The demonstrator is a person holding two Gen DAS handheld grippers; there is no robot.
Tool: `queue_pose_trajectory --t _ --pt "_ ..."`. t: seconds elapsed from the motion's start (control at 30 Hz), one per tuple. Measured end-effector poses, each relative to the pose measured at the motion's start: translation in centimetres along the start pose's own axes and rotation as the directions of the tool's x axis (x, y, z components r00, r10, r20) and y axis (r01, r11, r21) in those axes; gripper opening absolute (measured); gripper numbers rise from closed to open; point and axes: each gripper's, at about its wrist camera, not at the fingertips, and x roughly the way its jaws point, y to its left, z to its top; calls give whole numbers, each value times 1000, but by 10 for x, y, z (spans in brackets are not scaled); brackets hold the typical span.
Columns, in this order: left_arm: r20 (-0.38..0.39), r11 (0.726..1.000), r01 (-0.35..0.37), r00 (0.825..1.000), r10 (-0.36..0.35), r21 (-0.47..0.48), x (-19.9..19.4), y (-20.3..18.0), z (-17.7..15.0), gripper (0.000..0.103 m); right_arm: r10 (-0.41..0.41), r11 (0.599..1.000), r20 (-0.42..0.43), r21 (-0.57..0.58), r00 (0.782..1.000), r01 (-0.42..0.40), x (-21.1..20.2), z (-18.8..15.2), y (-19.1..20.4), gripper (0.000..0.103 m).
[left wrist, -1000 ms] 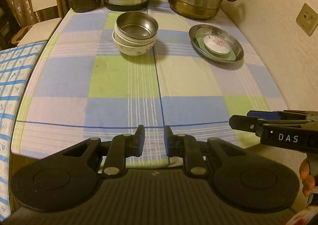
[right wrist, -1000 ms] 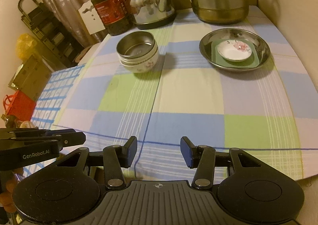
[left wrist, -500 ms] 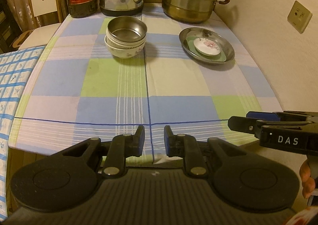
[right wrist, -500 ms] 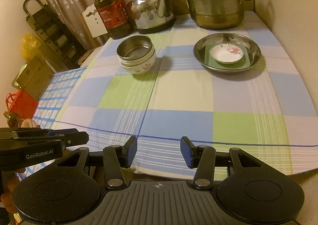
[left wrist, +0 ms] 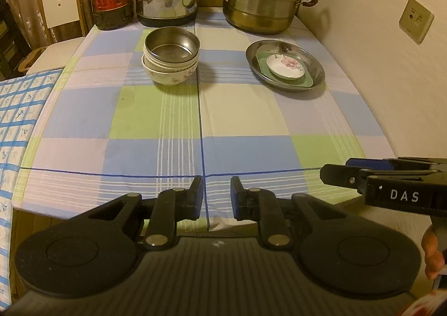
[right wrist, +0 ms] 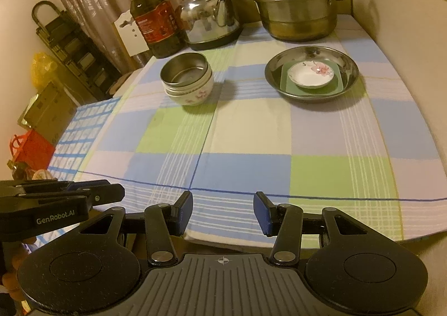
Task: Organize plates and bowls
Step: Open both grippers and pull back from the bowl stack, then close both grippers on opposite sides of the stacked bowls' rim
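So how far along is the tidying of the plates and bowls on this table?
Mostly done, it seems. The bowls are nested in one stack, steel bowl on top. The small floral dish sits on a green plate inside the steel plate. Nothing is in hand: left gripper and right gripper are empty, at the near table edge. Nothing loose appears left.

Left hand-held gripper (left wrist: pixel 216 194): at 6 o'clock, jaws slightly apart, empty, over the surface's near edge.
Right hand-held gripper (left wrist: pixel 335 172): at 4 o'clock, side-on.
Bowl stack (left wrist: pixel 170 60): at 11 o'clock, steel bowl topmost.
Steel plate (left wrist: pixel 315 64): at 1 o'clock, holding a green dish (left wrist: pixel 306 80) and a floral saucer (left wrist: pixel 285 66).
Surface (left wrist: pixel 245 114): checked cloth.
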Motion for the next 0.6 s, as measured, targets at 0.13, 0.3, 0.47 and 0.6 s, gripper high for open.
queue_pose_trajectory --t 0.13,0.3,0.47,0.6 --pt "-3 1000 -6 1000 6 2 8 6 9 18 0 1000 0 12 1000 0 7 6 -3 49" --pt "-6 1000 3 1000 -3 18 26 18 30 18 -16 1000 5 26 1000 16 21 21 -4 48" --pt "1 999 15 1000 -15 41 48 31 59 18 -41 998 17 51 999 40 39 44 -6 48" --pt "8 999 15 1000 -15 49 65 49 83 18 -56 997 40 63 998 53 58 65 -6 48"
